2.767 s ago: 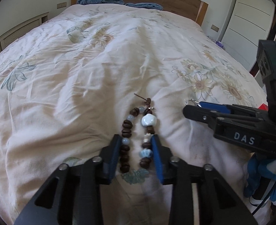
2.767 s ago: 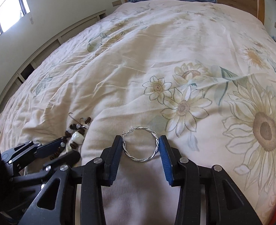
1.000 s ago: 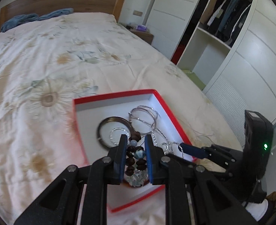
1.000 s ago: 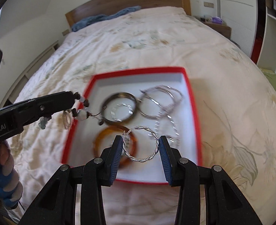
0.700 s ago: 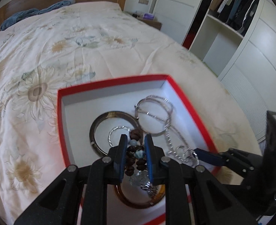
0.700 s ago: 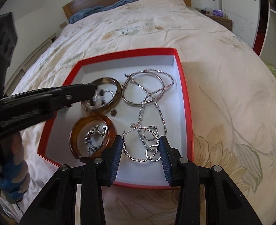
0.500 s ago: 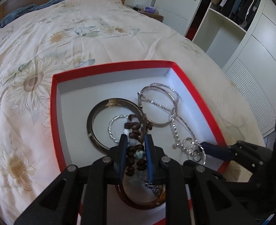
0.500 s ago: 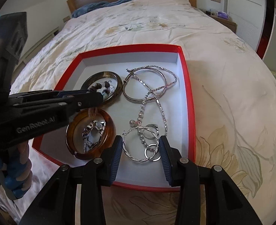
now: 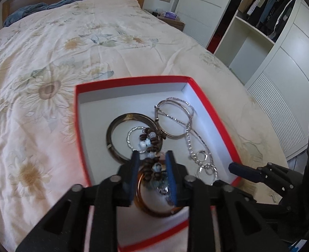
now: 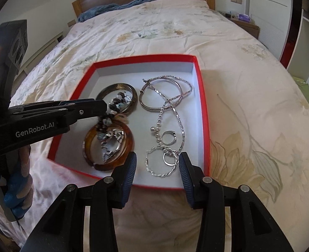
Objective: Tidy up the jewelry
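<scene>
A red box [image 10: 144,58] with a white inside rests on the flowered duvet. My left gripper [image 9: 152,155] hangs over the box's near left part. Its jaws are opening, and the brown and blue bead bracelet [image 9: 149,141] hangs between the pads without being pressed, drooping onto the dark bangle [image 10: 134,96] and the amber bangle [image 10: 131,142]. My right gripper [image 10: 158,156] stands open at the near right corner. The twisted silver hoop [image 10: 146,160] lies on the box floor between its fingers, clear of the left pad. The left gripper [image 10: 104,107] reaches in from the left in the right wrist view.
Silver bangles [image 10: 146,105], a chain [image 10: 180,124] and small rings [image 10: 169,137] fill the right half of the box. A blue-gloved hand [image 10: 18,199] holds the left tool. An open wardrobe [image 9: 259,42] stands to the right of the bed, and a blue towel [image 10: 116,6] lies by the headboard.
Both grippers carried their pieces from the bare duvet to the red box and sank over it. The left jaws widened around the bracelet. The hoop slipped off the right gripper's left pad onto the floor.
</scene>
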`<state>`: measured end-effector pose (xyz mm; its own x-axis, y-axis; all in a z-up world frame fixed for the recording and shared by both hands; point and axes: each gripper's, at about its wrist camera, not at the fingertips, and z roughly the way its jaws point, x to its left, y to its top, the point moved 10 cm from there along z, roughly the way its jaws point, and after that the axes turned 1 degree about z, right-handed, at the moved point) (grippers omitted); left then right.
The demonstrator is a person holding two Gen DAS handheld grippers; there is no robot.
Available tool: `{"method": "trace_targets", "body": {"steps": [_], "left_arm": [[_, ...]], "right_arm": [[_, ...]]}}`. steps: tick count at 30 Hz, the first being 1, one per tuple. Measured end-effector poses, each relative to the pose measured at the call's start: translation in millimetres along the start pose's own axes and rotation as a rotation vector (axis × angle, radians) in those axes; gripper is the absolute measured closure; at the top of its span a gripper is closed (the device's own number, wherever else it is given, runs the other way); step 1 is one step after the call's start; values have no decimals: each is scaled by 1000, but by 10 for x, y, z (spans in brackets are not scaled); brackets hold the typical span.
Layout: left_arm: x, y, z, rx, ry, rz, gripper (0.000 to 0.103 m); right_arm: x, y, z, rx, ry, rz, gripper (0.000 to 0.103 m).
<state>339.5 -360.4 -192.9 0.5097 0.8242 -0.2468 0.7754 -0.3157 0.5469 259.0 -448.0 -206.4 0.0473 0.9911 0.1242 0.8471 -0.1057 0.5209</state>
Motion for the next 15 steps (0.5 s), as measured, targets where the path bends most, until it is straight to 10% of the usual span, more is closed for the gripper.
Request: {"method": "trace_targets", "body": {"steps": [15], "left_arm": [[408,-583,-1144,-100,128,-59,71]], "right_arm": [[732,-365,-757,-47,14,14,57]]}}
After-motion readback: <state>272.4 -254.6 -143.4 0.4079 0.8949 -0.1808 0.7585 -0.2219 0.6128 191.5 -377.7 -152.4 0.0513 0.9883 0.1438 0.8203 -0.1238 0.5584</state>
